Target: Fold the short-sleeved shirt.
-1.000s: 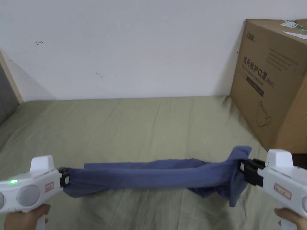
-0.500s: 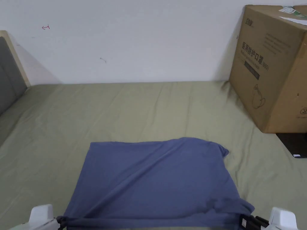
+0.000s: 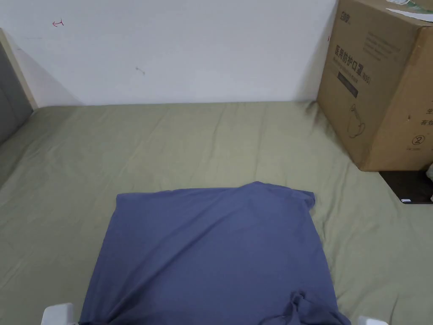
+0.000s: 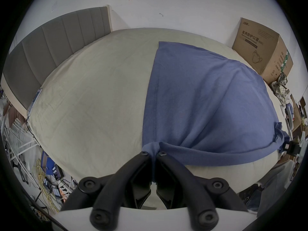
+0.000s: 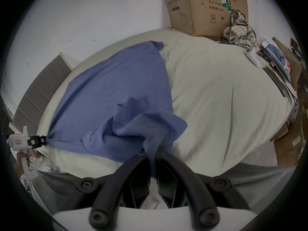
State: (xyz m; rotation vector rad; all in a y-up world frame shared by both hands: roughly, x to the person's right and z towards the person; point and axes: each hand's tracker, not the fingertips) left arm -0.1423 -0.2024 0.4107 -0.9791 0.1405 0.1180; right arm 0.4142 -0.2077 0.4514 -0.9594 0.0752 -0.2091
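The blue shirt (image 3: pixel 211 254) is spread on the bed (image 3: pixel 169 139), stretching away ahead of both grippers. It is judged light, limp and easily bunched, best held at its corners. The left gripper (image 4: pixel 152 154) is clamped on one near corner, the right gripper (image 5: pixel 152 153) on the bunched sleeve end.

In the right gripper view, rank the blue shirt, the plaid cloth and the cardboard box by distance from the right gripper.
1. Blue shirt, clamped in the right gripper.
2. Plaid cloth, far right on the bed.
3. Cardboard box, behind it at the wall.
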